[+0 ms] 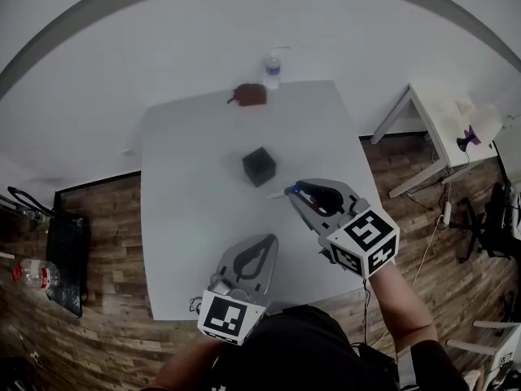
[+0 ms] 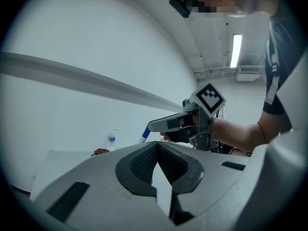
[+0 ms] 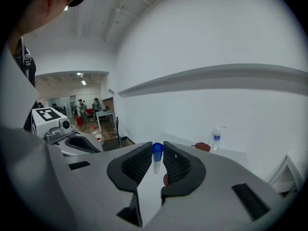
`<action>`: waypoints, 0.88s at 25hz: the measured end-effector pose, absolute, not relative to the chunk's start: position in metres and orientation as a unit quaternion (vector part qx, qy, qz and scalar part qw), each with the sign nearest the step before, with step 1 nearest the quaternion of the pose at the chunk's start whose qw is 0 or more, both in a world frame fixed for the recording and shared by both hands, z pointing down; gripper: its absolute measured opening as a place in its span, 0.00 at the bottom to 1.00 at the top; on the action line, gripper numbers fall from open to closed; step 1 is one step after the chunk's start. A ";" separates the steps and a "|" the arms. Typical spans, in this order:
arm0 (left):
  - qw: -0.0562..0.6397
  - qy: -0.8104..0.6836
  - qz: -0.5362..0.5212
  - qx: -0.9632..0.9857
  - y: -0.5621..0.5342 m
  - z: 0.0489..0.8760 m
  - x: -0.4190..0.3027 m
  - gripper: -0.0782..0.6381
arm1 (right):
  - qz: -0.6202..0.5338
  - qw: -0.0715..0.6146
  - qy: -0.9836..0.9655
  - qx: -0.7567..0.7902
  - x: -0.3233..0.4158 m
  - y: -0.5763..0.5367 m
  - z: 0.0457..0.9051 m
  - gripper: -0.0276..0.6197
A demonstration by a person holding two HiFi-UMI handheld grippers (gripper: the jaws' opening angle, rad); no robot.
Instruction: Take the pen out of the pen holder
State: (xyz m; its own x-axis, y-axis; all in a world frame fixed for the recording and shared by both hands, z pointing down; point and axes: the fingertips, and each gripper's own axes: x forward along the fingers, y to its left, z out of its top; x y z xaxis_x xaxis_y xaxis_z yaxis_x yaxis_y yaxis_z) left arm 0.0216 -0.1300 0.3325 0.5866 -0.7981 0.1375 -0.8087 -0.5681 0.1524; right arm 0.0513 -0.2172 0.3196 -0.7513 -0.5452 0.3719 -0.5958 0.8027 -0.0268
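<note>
The black cube-shaped pen holder [image 1: 259, 167] stands near the middle of the white table [image 1: 187, 145]. To its right and nearer to me, my right gripper [image 1: 295, 191] is shut on a pen [image 1: 286, 191] with a blue cap. In the right gripper view the pen [image 3: 157, 153] stands upright, pinched between the ribbed pads [image 3: 176, 163], and clear of the holder. My left gripper [image 1: 262, 243] hovers over the table's near edge, shut and holding nothing. From the left gripper view I see the right gripper [image 2: 161, 125] with the pen's blue tip [image 2: 144, 134] sticking out.
A clear water bottle [image 1: 272, 70] and a brown pouch-like object [image 1: 250, 94] sit at the table's far edge. A white side table [image 1: 444, 125] is at the right, and a black bag [image 1: 67, 263] lies on the wood floor at the left.
</note>
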 end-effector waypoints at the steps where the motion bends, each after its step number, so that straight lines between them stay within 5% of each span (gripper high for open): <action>1: 0.098 -0.451 0.025 0.887 -0.127 0.330 0.021 0.12 | 0.070 0.175 -0.933 0.307 0.052 -0.212 0.317 0.16; 22: 0.084 -0.448 0.006 0.890 -0.113 0.313 0.013 0.12 | 0.091 0.171 -0.928 0.318 0.066 -0.159 0.303 0.16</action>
